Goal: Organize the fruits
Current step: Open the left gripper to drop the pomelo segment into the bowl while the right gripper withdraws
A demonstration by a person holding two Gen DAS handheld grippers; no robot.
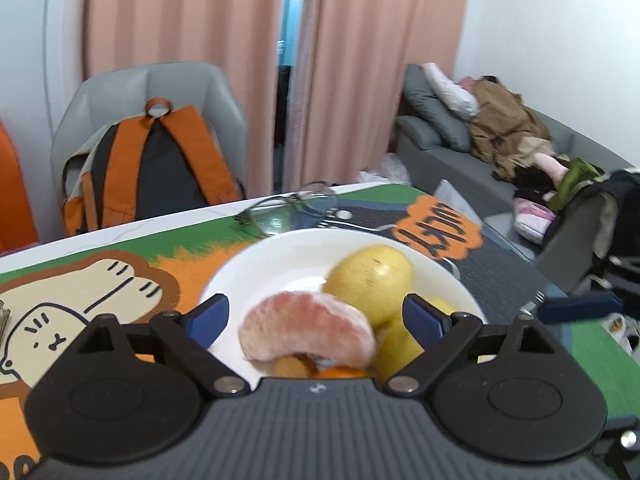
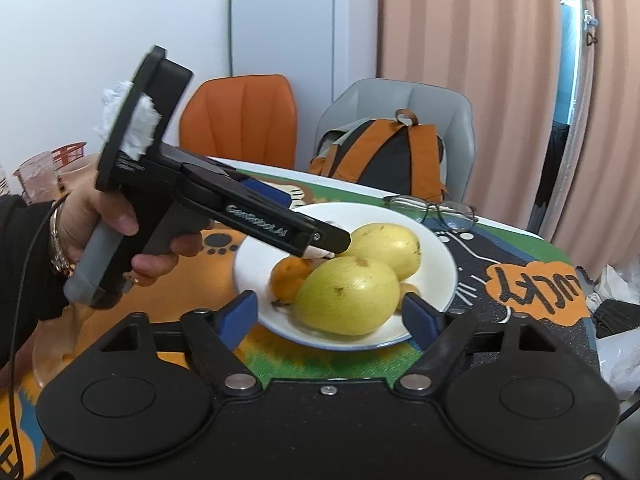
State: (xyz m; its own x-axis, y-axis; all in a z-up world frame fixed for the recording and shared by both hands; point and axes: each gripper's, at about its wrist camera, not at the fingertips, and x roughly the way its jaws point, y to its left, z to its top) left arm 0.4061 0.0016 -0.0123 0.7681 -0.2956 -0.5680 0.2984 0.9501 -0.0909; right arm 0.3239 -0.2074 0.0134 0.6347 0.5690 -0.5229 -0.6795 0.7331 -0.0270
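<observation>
While both grippers hang over the white plate (image 2: 444,280), this is how things stand:

Left gripper (image 1: 314,314): tilted down over the plate, blue fingers (image 1: 210,314) spread wide, with the peeled pink citrus piece (image 1: 308,330) lying between them; neither pad presses it.

Left hand (image 2: 104,216): wrapped round the grey pistol handle at 9 o'clock in the right wrist view, dark sleeve and a bracelet at the wrist (a thin cable trails down beside it).

Right gripper (image 2: 332,314): tipped down toward the plate's near rim, blue fingers (image 2: 238,314) standing apart, nothing pinched; the near yellow fruit (image 2: 348,294) sits just beyond the gap.

Fruits: all on the plate. Second yellow fruit (image 2: 386,248) at 1 o'clock of the first and touching it; small orange fruit (image 2: 290,278) at 9 o'clock of the first.

Plate: on the cartoon-print mat (image 2: 532,288), with the glasses (image 2: 434,206) at 12 o'clock beyond it.

Hidden: the left gripper's tip covers the plate's middle in the right wrist view, so the pink piece barely shows there.

Cut off: the left gripper body hides the plate's near edge and most of the orange fruit in its own view.

Hard to make out: a small brownish lump under the pink piece, blurred.
</observation>
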